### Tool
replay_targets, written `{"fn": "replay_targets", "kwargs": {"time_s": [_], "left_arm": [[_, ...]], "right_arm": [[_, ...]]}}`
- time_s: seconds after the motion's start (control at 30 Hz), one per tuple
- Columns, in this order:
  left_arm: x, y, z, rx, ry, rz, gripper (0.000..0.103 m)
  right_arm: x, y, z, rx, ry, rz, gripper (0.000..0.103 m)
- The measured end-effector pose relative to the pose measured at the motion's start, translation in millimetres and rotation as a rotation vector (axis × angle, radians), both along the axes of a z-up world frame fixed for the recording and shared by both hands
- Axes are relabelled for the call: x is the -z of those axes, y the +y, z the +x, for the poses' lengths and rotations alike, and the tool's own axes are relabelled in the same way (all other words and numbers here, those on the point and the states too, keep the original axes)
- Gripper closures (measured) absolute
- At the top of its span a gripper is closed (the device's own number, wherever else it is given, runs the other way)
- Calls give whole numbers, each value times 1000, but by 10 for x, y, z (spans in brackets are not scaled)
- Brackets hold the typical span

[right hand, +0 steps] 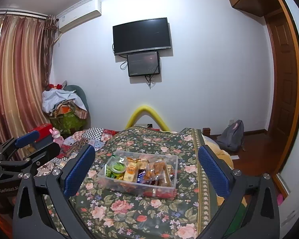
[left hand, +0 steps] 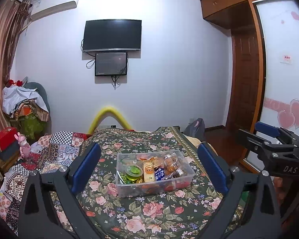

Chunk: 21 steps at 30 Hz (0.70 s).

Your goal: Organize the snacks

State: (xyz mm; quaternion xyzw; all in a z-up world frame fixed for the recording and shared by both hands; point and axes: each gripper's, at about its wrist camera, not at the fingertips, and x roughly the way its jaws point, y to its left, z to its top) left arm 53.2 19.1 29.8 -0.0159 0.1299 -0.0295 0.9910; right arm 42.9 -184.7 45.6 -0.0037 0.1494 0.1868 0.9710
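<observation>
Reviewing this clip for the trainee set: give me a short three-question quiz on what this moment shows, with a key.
1. True or false: the left gripper is shut on a snack packet.
2. Multiple choice: the clear plastic bin of snacks rests on A) a bare wooden floor, B) the floral bedspread, C) a shelf under the television.
3. Fill in: the green jelly cup lies at the bin's ____ end, as seen from both wrist views.

Key
1. False. Both it and the right gripper are wide open and hold nothing.
2. B.
3. Left, beside the yellow snack packet.
</observation>
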Motion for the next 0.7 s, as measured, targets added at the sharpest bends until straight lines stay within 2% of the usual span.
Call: {"fn": "replay_targets", "kwargs": {"time_s": [0.37,0.7], "left_arm": [[10,-17,9,18,5,-15,4],[21,-100,-21,39,-5,16,4]], "right_arm": [[-13,21,-46,7,-10,-13,0],[-13,10,-48,11,-15,-23,0]]}}
